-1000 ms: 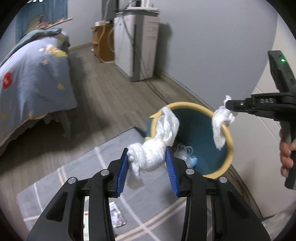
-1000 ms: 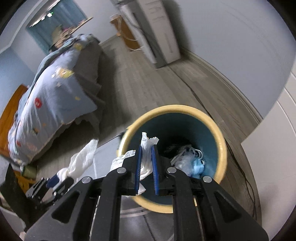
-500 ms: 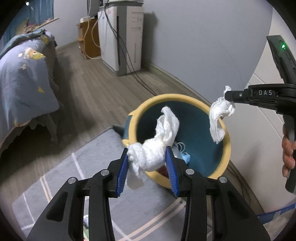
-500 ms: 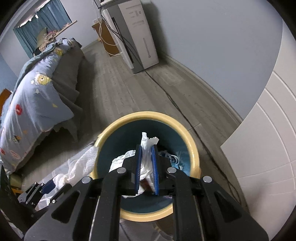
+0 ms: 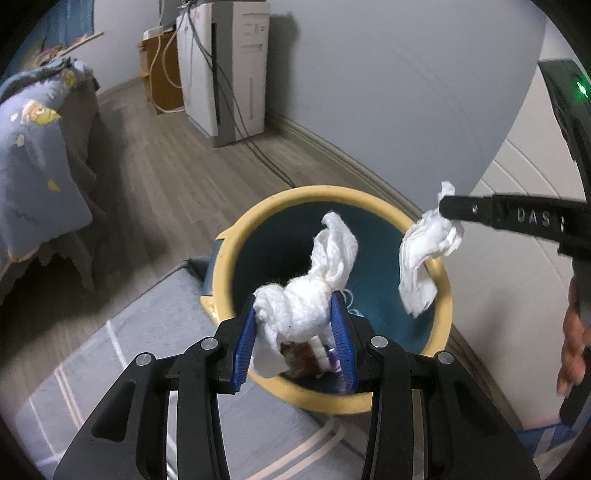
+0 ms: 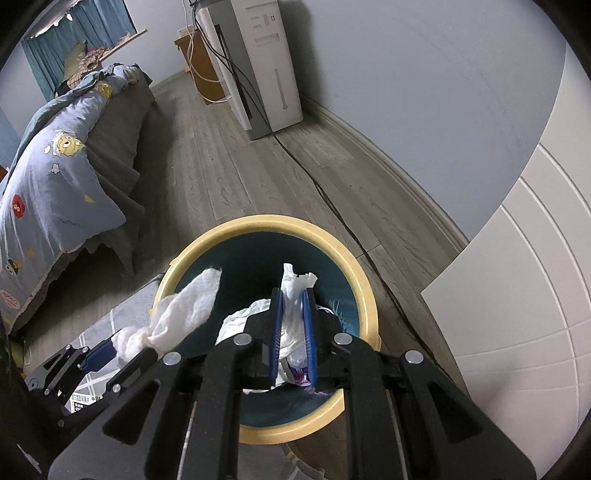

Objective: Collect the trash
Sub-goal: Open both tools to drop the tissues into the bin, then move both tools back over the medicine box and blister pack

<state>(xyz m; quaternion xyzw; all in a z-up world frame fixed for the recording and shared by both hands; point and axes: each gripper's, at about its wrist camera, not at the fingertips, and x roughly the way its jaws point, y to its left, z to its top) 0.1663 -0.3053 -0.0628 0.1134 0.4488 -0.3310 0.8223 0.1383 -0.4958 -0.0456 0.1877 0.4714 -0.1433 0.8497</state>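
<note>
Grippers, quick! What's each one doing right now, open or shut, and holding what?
Left gripper: shut on a twisted white tissue wad, above the yellow-rimmed bin.
Right gripper: shut on a thin white tissue, above the same bin.

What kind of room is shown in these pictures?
Most likely a bedroom in a home. A bed with a cartoon-print quilt stands on the wood floor, teal curtains hang behind it, and a yellow-rimmed waste bin sits by the wall.
</note>
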